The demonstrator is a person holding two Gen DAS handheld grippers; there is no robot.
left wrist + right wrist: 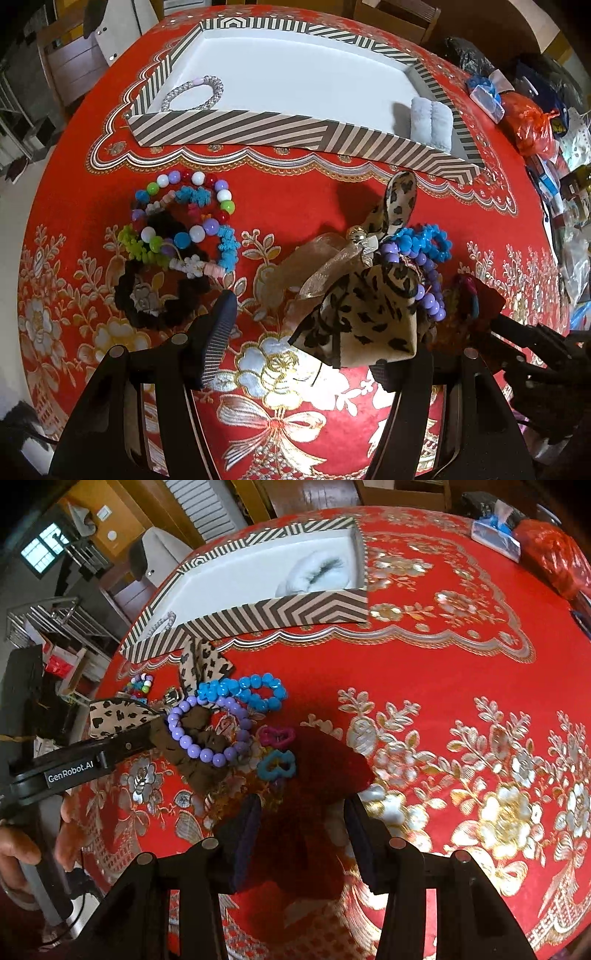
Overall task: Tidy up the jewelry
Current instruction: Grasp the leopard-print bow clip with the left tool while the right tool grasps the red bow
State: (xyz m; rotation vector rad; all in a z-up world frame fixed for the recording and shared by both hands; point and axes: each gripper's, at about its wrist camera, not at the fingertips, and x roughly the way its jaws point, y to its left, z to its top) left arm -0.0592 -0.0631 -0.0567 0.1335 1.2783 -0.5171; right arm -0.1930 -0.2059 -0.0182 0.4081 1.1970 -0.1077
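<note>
A striped box [236,129] with a white inside holds a silver bracelet [195,92] and a grey cushion [432,122]. My left gripper [306,332] is open, its fingers on either side of a leopard-print bow [373,314] with a gold ribbon. A purple bead bracelet [424,280] and a blue one [428,240] lie to its right. A pile of colourful bead bracelets and a black scrunchie [177,229] lies to the left. My right gripper [303,830] is open over a dark red velvet piece [314,760], next to the purple bracelet [207,734], the blue bracelet [243,694] and small pink and teal clips [277,749].
The table has a red and gold floral cloth [461,720]. Plastic bags and small boxes [535,122] crowd its right edge. The striped box also shows in the right wrist view [280,609]. Chairs and furniture stand beyond the table.
</note>
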